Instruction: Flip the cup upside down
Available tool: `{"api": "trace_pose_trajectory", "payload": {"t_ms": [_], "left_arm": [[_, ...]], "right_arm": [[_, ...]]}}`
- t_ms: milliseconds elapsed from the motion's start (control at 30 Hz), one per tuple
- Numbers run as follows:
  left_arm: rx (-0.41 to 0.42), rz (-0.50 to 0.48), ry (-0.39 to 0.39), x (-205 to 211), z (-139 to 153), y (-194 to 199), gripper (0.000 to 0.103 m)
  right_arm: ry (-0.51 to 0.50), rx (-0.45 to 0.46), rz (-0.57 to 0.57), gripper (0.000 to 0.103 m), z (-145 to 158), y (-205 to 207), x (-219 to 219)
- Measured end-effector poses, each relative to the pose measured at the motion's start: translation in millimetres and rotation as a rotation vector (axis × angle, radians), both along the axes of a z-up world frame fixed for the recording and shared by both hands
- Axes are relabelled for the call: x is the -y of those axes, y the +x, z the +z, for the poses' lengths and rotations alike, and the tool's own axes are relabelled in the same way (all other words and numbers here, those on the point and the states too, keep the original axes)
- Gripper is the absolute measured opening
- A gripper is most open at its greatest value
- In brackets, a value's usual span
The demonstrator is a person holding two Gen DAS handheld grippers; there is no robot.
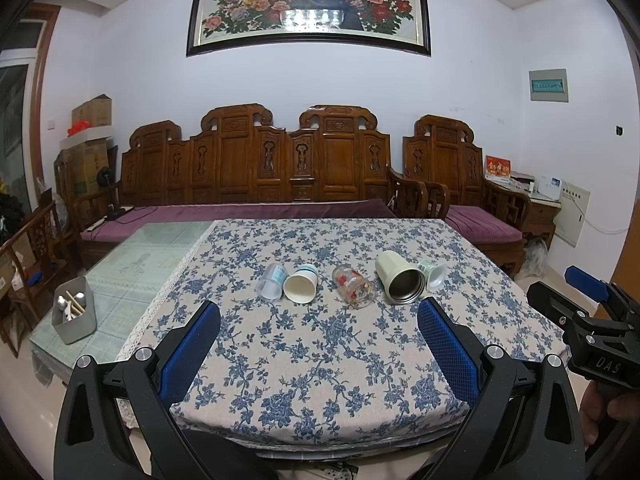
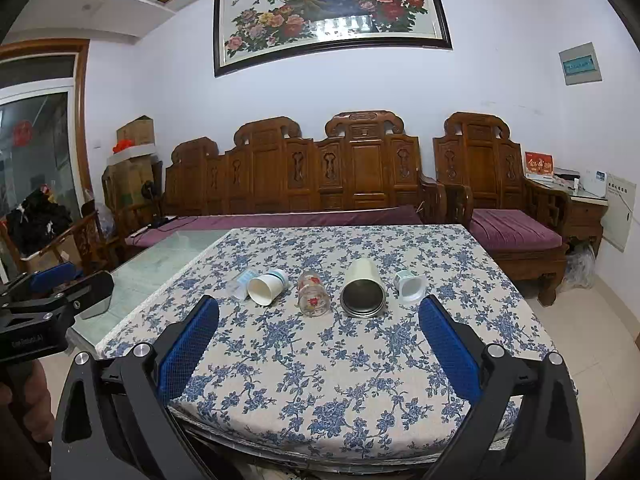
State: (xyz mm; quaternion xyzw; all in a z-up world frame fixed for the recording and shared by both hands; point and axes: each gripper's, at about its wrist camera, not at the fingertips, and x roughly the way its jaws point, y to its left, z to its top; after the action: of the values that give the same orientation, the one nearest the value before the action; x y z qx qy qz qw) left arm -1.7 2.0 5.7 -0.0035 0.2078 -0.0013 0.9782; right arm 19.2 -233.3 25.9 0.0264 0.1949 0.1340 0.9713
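Note:
Several cups lie on their sides in a row on the blue floral tablecloth: a clear plastic cup, a white paper cup, a flowered glass, a cream steel-lined tumbler and a small clear cup. The same row shows in the right wrist view: clear cup, paper cup, glass, tumbler, small cup. My left gripper is open and empty, short of the row. My right gripper is open and empty, also short of it.
A grey utensil box stands on the bare glass tabletop at the left. A carved wooden sofa with purple cushions runs behind the table. The right gripper's body shows at the left wrist view's right edge.

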Motion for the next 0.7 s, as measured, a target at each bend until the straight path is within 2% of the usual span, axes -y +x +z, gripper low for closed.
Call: {"api": "trace_pose_trajectory", "payload": {"t_ms": [700], "left_arm": [[0.003,0.000,0.001,-0.5,1.1,0.8,0.095]], "right_arm": [[0.001,-0.001,0.001,0.101,0.0,-0.2,-0.7]]}}
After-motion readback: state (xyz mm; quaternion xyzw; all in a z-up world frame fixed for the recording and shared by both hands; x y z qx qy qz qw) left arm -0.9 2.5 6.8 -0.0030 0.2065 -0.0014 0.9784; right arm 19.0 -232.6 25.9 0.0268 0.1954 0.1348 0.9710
